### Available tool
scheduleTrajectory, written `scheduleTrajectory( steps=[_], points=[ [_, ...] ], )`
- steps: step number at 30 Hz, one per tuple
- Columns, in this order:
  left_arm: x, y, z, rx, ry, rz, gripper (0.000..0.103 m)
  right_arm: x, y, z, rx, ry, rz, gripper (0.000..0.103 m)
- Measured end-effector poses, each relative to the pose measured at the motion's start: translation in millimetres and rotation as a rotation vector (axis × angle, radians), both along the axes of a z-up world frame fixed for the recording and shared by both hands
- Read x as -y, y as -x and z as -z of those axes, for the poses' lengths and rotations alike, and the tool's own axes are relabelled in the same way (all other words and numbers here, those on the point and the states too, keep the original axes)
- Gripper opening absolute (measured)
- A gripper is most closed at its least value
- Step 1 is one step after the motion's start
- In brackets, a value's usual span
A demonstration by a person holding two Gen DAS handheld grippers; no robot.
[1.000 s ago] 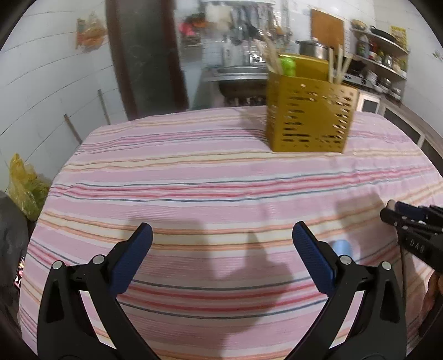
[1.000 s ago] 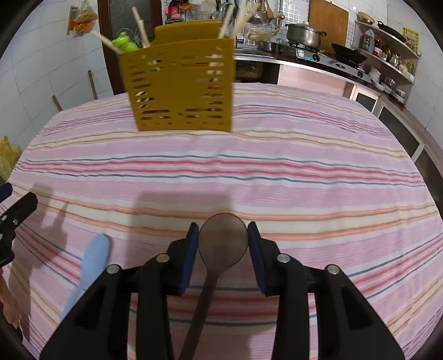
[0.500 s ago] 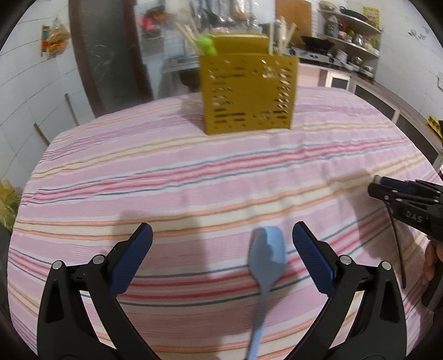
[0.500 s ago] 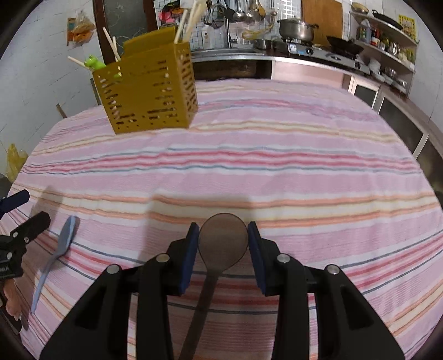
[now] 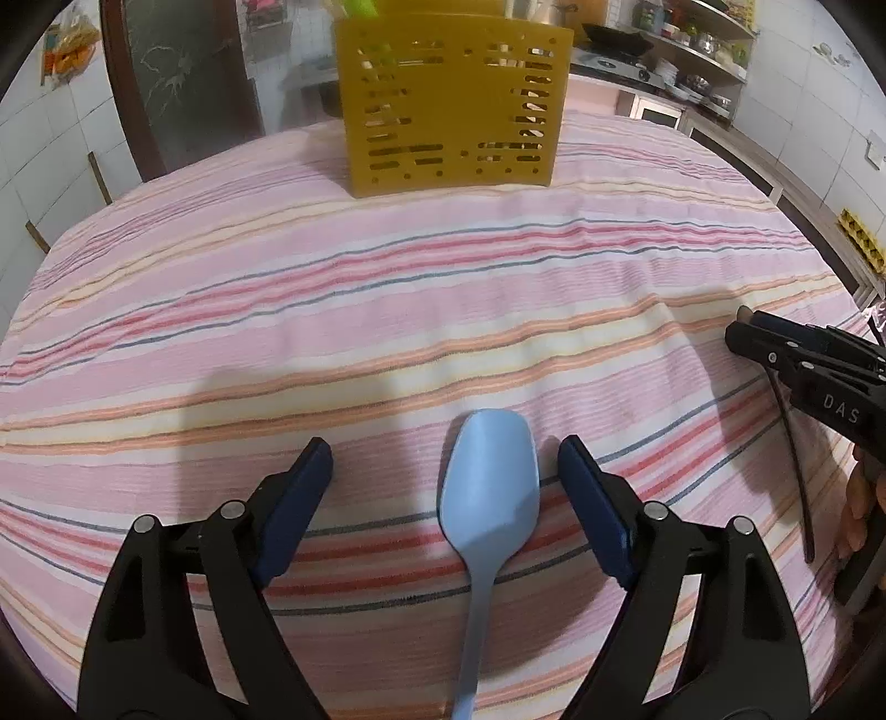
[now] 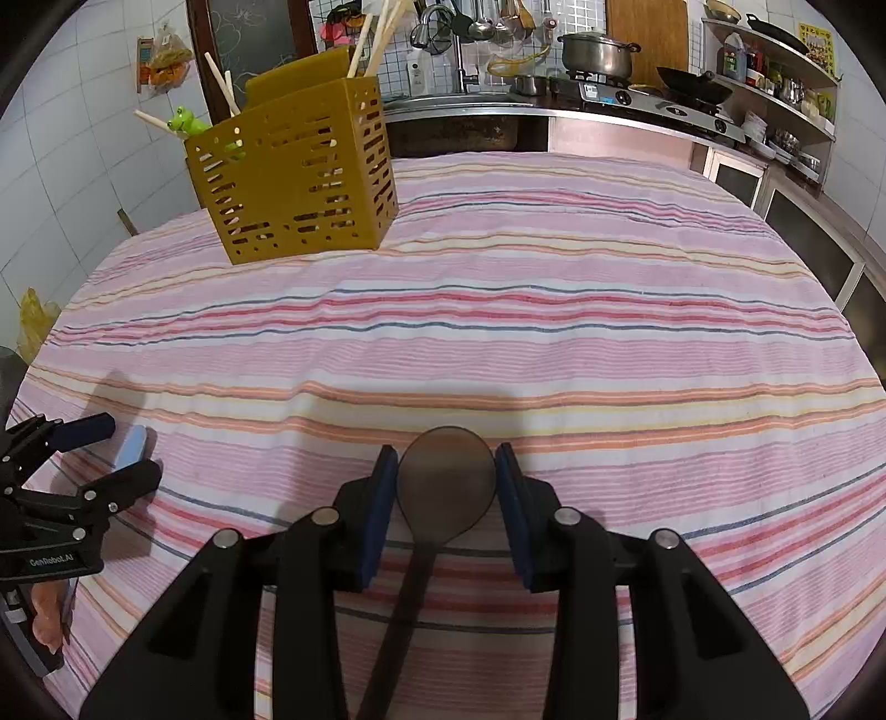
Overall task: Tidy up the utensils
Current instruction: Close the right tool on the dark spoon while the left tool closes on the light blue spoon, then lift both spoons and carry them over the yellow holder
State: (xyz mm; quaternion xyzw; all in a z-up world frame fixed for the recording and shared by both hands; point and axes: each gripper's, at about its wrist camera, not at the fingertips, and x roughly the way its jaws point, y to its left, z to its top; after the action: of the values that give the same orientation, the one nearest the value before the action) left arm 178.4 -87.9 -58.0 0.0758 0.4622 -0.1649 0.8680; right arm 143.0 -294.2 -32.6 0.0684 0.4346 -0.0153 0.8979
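Left gripper (image 5: 446, 468): jaws just closing, pads clear of blue spoon (image 5: 490, 487) lying on striped cloth (image 5: 387, 310). Right gripper (image 6: 446, 490) pinches brown spoon (image 6: 446, 482). Only right view shows chopsticks (image 6: 376, 33) in yellow caddy (image 6: 293, 171).

We read "DAS" in white on the black body of the right gripper (image 5: 745, 332) in the left wrist view, and "GenRobot.AI" on the left gripper (image 6: 113, 451) in the right wrist view.
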Motion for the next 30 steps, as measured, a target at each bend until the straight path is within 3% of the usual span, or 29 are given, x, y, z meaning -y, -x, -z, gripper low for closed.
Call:
scheduleTrajectory(
  steps=[5, 8, 13, 24, 27, 30],
  points=[
    [7, -2, -3, -0.013, -0.001, 0.031, 0.054, -1, -1, -1, -0.008, -0.007, 0.018, 0.039],
    [11, -2, -4, -0.029, 0.002, 0.047, 0.043, -2, -1, -3, -0.01, -0.013, 0.022, 0.049],
    [9, 0, -5, -0.033, -0.007, 0.052, 0.031, -5, 1, -7, -0.02, 0.005, 0.046, 0.049],
    [-8, -8, -8, -0.029, 0.005, -0.022, 0.031, -11, -6, -4, -0.086, 0.063, 0.124, 0.048],
    [-15, -12, -10, -0.016, -0.002, -0.05, 0.031, -12, -7, -3, -0.088, 0.062, 0.131, 0.037],
    [-23, -12, -16, 0.012, 0.001, -0.073, 0.031, -13, -7, -6, -0.074, 0.055, 0.13, 0.036]
  ],
)
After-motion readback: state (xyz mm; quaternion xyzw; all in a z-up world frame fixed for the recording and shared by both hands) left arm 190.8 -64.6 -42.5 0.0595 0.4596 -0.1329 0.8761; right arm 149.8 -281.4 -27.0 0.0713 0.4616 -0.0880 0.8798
